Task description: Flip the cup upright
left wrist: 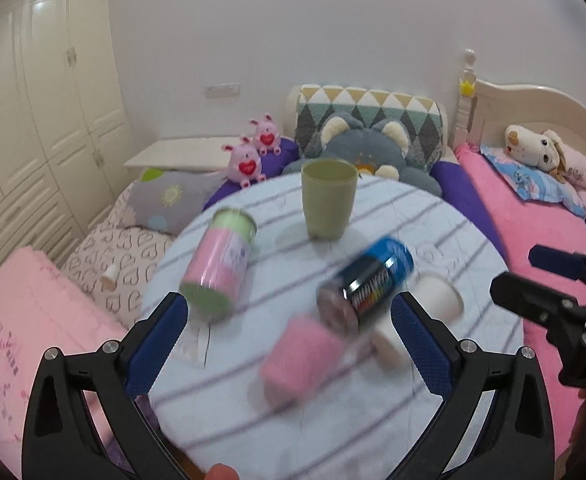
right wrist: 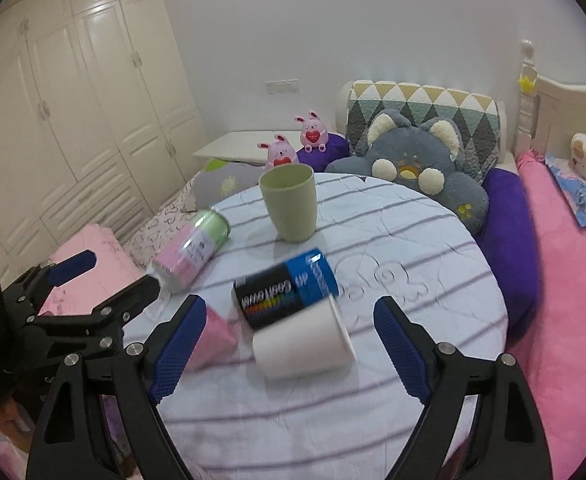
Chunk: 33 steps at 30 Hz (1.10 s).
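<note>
Your right hand-held gripper [right wrist: 289,340], jaws spread and empty, sits nearest the white cup [right wrist: 303,342], which lies on its side on the desk [right wrist: 433,240] straight ahead, long axis crosswise. Your left hand-held gripper [left wrist: 289,344] is spread too.

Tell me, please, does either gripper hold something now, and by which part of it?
Nothing is held. The left gripper and right gripper are both open above the table, apart from the lying white cup.

both claws [left wrist: 289,340] [right wrist: 289,344] wide apart, empty
</note>
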Each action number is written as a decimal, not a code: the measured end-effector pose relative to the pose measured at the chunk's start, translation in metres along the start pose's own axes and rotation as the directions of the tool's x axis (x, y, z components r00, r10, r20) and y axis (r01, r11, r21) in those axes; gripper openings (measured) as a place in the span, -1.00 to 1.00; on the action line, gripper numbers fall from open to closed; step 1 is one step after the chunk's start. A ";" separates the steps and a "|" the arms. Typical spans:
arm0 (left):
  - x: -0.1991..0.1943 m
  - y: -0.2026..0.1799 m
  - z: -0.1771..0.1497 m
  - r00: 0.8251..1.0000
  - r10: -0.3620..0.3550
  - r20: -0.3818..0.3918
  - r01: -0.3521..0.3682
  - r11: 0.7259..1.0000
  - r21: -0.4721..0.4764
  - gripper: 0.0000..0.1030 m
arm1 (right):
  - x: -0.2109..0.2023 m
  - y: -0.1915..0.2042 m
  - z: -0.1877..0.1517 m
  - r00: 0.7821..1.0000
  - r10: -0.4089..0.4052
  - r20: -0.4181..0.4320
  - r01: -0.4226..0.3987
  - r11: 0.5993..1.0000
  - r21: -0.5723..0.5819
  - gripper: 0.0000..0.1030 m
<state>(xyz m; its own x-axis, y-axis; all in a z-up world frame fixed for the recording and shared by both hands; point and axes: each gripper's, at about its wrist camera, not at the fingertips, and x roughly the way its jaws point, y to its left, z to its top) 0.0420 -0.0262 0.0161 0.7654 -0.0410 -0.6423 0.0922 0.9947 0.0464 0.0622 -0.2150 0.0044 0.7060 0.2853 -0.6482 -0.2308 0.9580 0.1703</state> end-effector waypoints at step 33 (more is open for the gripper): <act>-0.070 -0.015 -0.058 0.992 0.043 0.119 -0.047 0.998 0.030 0.99 | -0.062 0.031 -0.059 0.983 -0.115 0.143 0.127 0.989 -0.074 0.69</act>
<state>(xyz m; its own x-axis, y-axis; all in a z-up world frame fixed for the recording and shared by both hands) -0.0504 -0.0331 0.0160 0.8391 -0.0094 -0.5439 0.0754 0.9922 0.0992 -0.0283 -0.2051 0.0062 0.8165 0.1741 -0.5505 -0.1881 0.9816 0.0314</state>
